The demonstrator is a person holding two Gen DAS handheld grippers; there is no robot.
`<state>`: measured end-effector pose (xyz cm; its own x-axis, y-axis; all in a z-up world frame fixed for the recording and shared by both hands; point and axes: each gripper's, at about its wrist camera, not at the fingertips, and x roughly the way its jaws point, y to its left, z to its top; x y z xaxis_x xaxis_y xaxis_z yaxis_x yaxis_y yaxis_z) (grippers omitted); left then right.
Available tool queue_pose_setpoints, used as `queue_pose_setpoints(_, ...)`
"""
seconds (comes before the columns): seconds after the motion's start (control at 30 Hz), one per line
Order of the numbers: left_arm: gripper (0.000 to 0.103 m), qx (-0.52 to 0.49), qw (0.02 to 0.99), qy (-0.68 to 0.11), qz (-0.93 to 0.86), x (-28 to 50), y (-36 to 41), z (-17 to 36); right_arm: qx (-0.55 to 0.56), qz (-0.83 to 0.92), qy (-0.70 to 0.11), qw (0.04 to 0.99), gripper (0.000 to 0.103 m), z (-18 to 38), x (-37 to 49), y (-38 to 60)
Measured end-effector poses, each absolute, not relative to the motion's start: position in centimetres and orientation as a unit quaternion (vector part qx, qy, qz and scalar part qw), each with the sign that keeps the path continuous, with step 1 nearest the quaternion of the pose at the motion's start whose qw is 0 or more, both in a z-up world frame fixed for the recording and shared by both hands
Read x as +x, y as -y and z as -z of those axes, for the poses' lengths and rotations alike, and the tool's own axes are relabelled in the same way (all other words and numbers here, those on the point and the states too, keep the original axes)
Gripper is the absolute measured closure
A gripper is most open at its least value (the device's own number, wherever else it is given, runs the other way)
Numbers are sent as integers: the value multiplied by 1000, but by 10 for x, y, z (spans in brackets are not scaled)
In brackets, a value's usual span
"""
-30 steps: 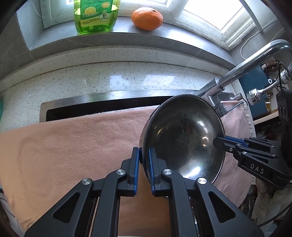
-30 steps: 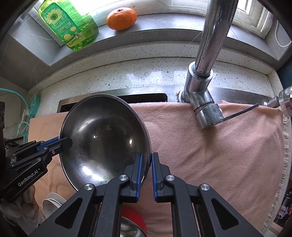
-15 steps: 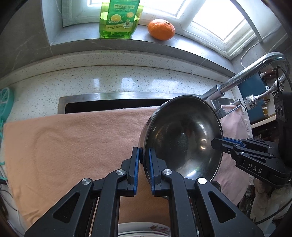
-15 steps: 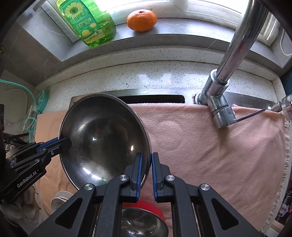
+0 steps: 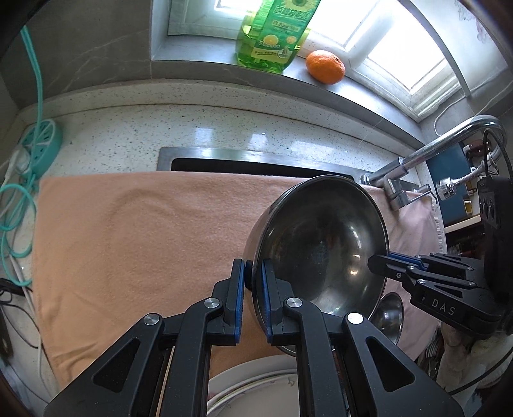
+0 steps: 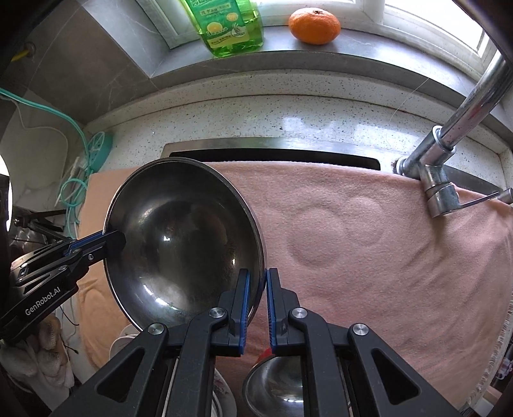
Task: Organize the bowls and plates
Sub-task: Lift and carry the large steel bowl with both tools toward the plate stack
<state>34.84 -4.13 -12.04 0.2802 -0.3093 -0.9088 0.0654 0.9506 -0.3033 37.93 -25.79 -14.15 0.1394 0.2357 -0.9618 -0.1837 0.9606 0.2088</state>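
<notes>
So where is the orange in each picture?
Left wrist view: the orange sits on the window ledge near the top, right of centre, just right of the green bottle.
Right wrist view: the orange is at the very top, a little right of centre, again right of the green bottle.
Shared landmark: the green bottle beside it on the ledge.

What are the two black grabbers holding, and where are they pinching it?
Both hold one steel bowl by its rim: left gripper on one side, right gripper on the opposite side.

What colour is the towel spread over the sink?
The towel is a plain salmon pink; the right wrist view shows it best.
</notes>
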Motion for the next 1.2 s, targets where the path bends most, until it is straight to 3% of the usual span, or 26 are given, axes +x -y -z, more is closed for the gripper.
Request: queue_pose_setpoints(1.2,95,-179,794,-580,26,241,-108,129,-39,-235,-659,713,94,149,303,98)
